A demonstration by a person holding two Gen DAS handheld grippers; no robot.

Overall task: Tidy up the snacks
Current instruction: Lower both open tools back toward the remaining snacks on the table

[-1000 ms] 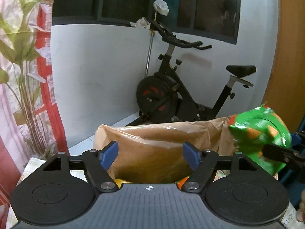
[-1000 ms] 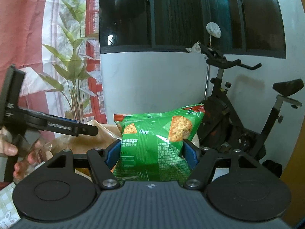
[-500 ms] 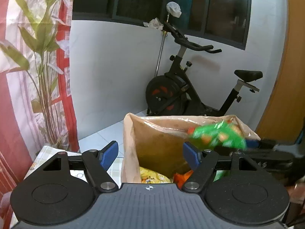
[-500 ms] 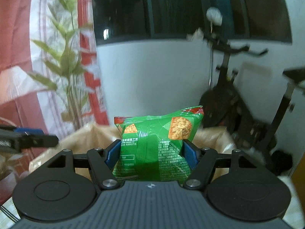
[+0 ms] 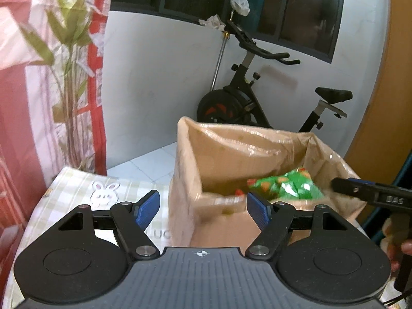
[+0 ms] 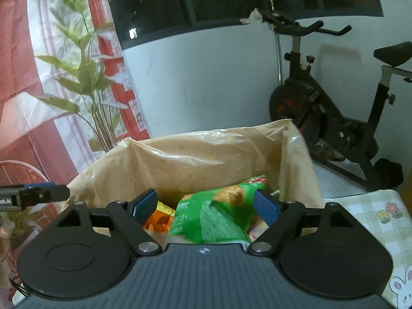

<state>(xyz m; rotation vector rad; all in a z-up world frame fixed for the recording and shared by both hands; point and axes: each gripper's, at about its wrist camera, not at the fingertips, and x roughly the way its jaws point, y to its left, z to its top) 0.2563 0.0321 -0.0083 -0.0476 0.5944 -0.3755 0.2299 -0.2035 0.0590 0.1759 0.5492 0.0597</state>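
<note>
A green snack bag [image 6: 216, 211] lies tilted inside the brown paper bag [image 6: 206, 154], on top of orange and yellow snack packs [image 6: 159, 219]. My right gripper [image 6: 206, 206] is open just above it, its blue pads apart from the bag's sides. In the left wrist view the green snack bag [image 5: 285, 185] sits in the paper bag [image 5: 221, 152], with the right gripper's fingers [image 5: 360, 188] beside it. My left gripper [image 5: 203, 206] is open and empty in front of the paper bag.
The paper bag stands on a table with a checked cloth [image 5: 103, 190] printed with a rabbit. An exercise bike [image 5: 257, 97] stands behind by the white wall. A red curtain and a plant [image 5: 67, 77] are at the left.
My right gripper moved down over the paper bag and opened; the green snack bag left its pads and dropped inside. My left gripper drew back and left, showing the tablecloth.
</note>
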